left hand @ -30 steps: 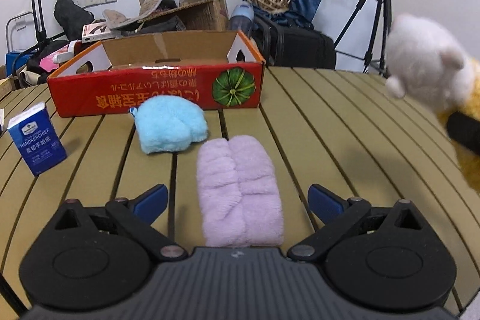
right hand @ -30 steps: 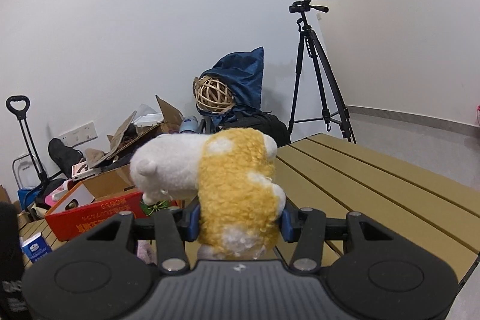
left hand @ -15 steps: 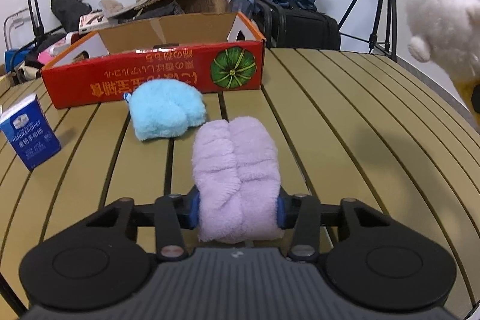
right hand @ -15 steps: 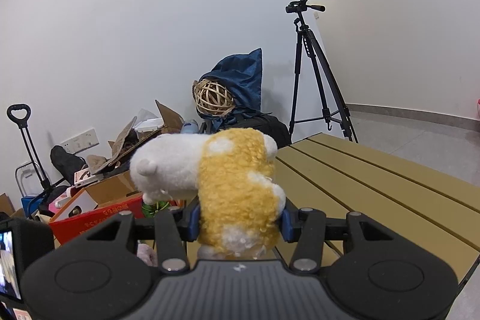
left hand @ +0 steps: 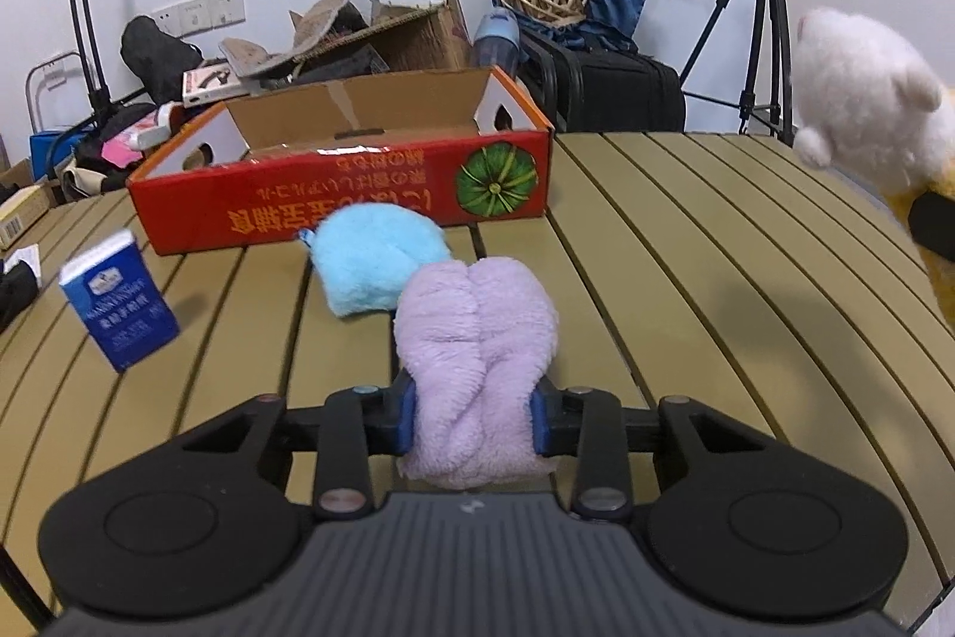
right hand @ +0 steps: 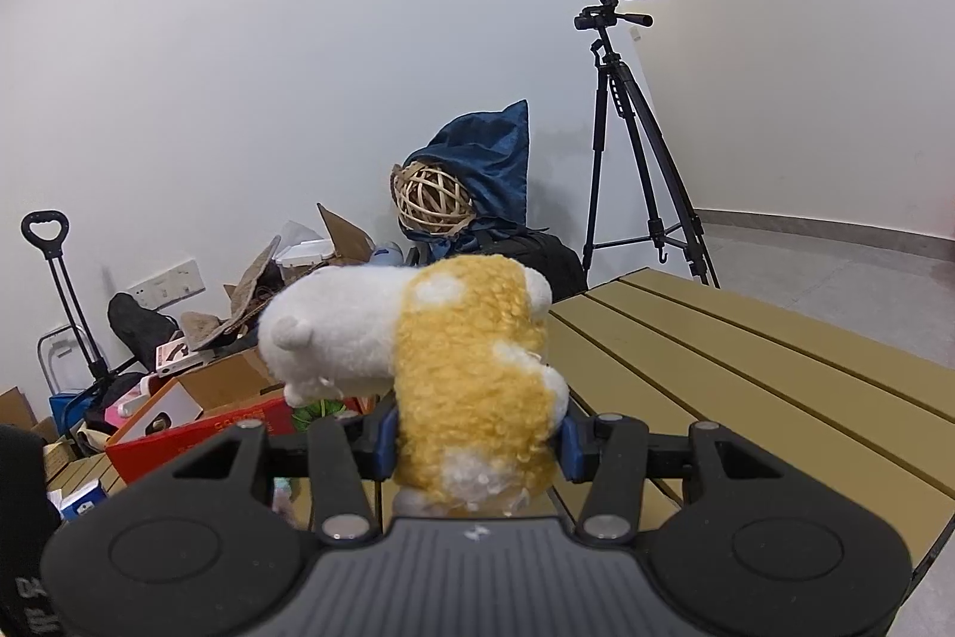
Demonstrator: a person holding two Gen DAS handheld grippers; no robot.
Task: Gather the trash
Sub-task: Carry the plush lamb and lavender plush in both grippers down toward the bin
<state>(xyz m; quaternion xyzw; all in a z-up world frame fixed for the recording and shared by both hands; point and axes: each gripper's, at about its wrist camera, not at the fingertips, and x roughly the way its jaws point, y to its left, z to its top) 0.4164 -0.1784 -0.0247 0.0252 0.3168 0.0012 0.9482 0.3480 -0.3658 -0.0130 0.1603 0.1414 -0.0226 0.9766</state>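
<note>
Carrying step. Left gripper [left hand: 471, 419] clamped on purple cloth [left hand: 474, 338], lifted above the table's [left hand: 716, 279] near edge; right gripper [right hand: 474, 443] clamped on plush toy [right hand: 441, 344]. Next probably: carry both over red box [left hand: 340, 195] at the far edge, release.

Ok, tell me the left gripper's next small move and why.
Probably carry the purple cloth forward over the red box and release: the left gripper is shut on it, the box is open-topped straight ahead past the blue cloth.
</note>
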